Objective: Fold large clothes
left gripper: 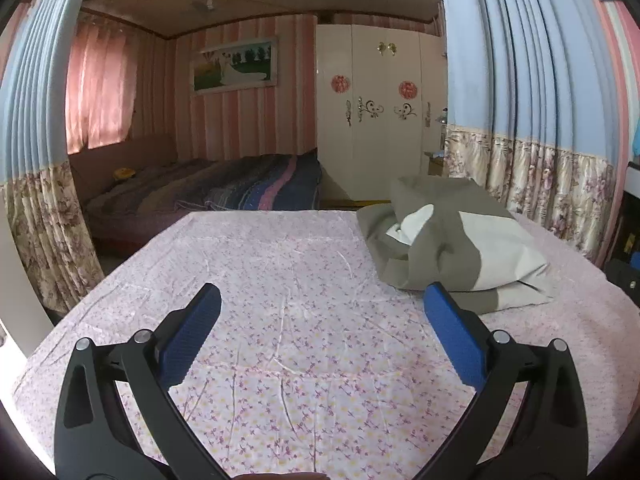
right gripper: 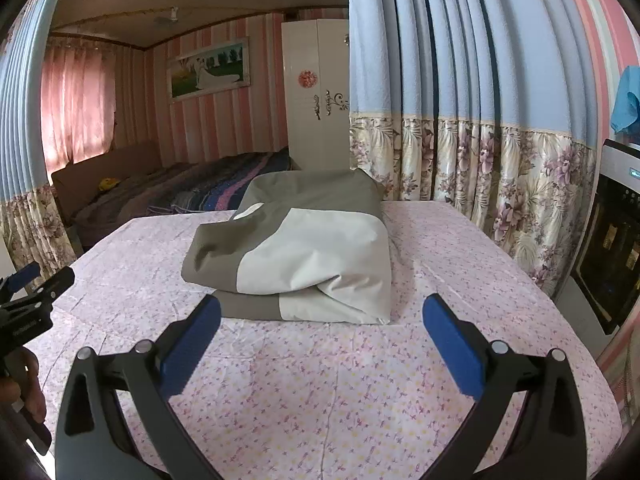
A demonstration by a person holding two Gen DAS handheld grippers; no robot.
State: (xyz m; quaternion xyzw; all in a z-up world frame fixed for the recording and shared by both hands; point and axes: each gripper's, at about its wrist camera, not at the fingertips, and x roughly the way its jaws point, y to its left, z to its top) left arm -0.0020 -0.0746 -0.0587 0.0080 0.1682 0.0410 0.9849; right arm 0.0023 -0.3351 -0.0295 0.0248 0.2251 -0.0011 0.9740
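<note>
Right hand-held gripper [right gripper: 322, 314] spread, folded garment [right gripper: 304, 248] just ahead

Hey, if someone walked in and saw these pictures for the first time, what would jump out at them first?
Probably the grey and white folded cloth lying in a bulky bundle on the pink floral bedspread, toward its far side near the blue curtain with a floral hem. Next, the two open hand-held grippers with blue pads: the right hand-held gripper points straight at the bundle, while the left hand-held gripper hovers over bare bedspread beside it.
</note>
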